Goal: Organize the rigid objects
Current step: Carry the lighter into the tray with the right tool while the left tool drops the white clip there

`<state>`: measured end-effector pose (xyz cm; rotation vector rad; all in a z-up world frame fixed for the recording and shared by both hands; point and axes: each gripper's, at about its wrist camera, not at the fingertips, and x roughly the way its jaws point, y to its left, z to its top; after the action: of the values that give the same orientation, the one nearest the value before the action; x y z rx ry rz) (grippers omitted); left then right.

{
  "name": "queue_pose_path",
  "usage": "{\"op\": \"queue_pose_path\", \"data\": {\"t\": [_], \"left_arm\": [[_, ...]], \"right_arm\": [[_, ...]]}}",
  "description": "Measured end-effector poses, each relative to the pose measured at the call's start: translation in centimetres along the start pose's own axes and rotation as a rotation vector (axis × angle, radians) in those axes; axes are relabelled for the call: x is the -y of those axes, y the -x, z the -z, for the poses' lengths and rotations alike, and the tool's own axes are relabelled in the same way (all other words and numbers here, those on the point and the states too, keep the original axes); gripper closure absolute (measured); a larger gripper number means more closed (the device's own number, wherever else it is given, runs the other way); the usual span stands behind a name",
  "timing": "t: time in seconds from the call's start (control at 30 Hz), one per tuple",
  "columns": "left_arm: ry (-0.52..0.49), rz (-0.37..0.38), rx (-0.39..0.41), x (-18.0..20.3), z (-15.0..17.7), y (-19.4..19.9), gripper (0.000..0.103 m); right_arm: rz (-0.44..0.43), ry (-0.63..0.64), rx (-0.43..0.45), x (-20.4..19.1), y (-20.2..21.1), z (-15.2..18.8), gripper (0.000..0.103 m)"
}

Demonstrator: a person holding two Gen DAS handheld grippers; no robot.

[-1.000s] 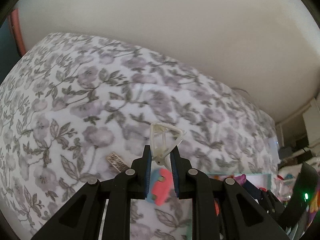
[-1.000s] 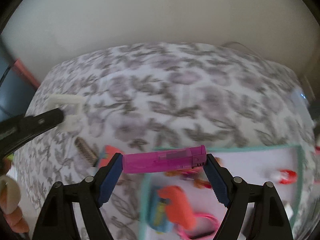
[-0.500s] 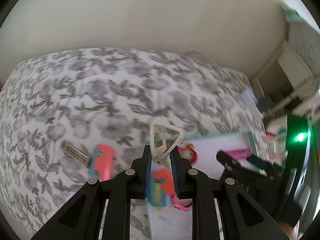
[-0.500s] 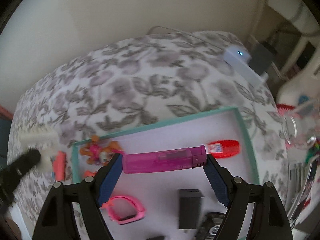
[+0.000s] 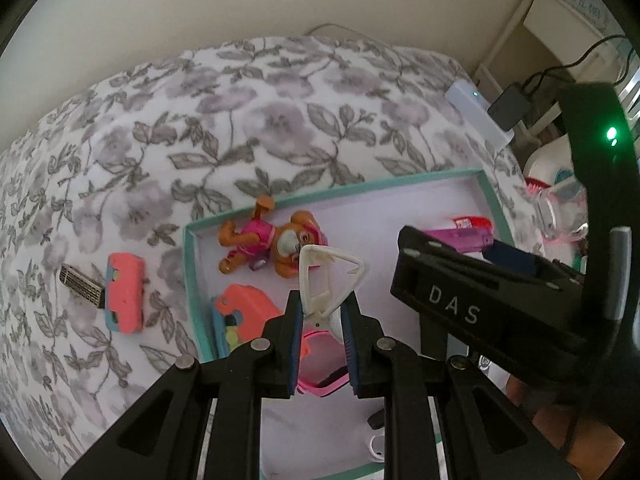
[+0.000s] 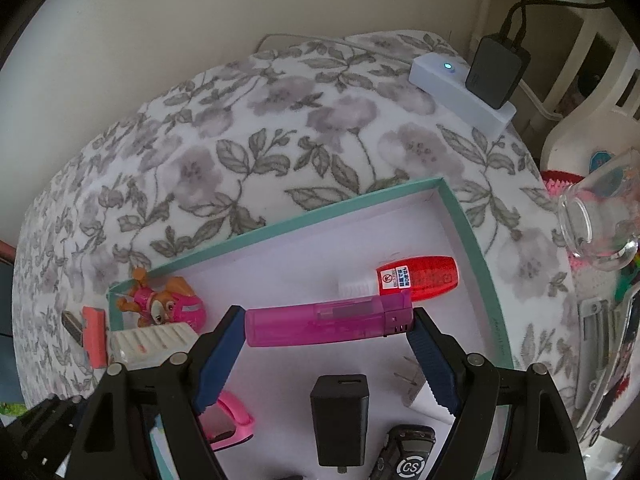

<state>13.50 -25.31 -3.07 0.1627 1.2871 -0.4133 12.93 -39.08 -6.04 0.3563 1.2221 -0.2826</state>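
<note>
Holding both pieces above the tray (image 6: 472, 240), you have little room to spare: your left gripper (image 5: 322, 320) is clenched on a white clip (image 5: 326, 276) over the tray's near-left part, and your right gripper (image 6: 326, 338) grips a pink lighter (image 6: 328, 320) end to end, over the tray's middle. The two grippers hang close together, so lowering both at once could knock them against each other and jar a piece loose. Letting the lighter go from up here could bounce it onto the red bottle (image 6: 416, 278) or the black charger (image 6: 340, 420). The clip could snag the pink watch (image 5: 320, 376) or land on the toy dog (image 5: 276, 242). A coral toy (image 5: 124, 292) waits outside on the flowered bed (image 5: 248, 120).
</note>
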Motion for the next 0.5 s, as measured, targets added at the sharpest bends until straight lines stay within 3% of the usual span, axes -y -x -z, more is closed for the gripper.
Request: {"op": "queue_pose_path", "data": {"t": [0.23, 0.3, 0.5], "left_arm": [[0.009, 0.022, -0.039, 0.07, 0.20, -0.86, 0.083], [0.009, 0.029, -0.043, 0.08, 0.21, -0.79, 0.075], [0.013, 0.028, -0.030, 0.01, 0.00, -0.22, 0.066]], "right_arm": [[-0.002, -0.018, -0.005, 0.19, -0.14, 0.05, 0.019], [-0.004, -0.014, -0.006, 0.11, -0.07, 0.02, 0.019], [-0.004, 0.005, -0.005, -0.35, -0.01, -0.15, 0.018]]}}
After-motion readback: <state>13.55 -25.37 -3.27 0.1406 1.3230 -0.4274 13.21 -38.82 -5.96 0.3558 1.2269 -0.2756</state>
